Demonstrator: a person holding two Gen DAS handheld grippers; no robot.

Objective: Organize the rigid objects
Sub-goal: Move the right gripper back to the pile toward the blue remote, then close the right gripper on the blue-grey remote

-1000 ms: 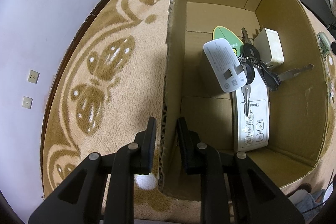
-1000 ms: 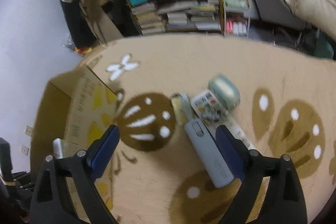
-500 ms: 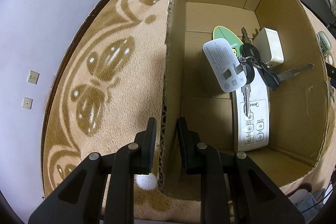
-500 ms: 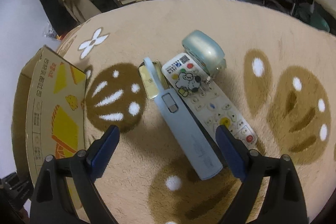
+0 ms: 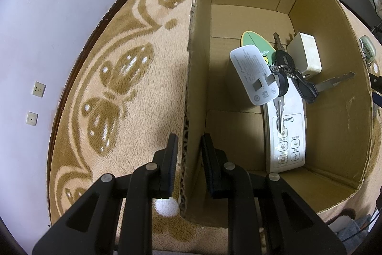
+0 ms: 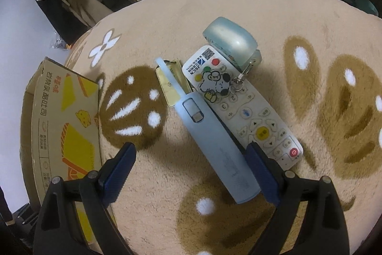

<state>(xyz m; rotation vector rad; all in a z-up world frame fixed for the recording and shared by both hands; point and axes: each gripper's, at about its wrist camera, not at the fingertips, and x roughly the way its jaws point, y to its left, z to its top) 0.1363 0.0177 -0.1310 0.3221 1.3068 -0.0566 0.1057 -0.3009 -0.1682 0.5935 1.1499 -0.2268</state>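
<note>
Carpet — blue case between tongs

Your left hand-held gripper straddles the cardboard box wall, one finger on each side. Inside the box lie a white remote, keys and a white charger.

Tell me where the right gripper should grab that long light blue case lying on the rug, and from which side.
Grip the light blue case across its narrow width at mid-body, coming straight down from above. It lies flat and long, with the white remote right against one side, so that finger needs care. The open right gripper already straddles its near end.
</note>
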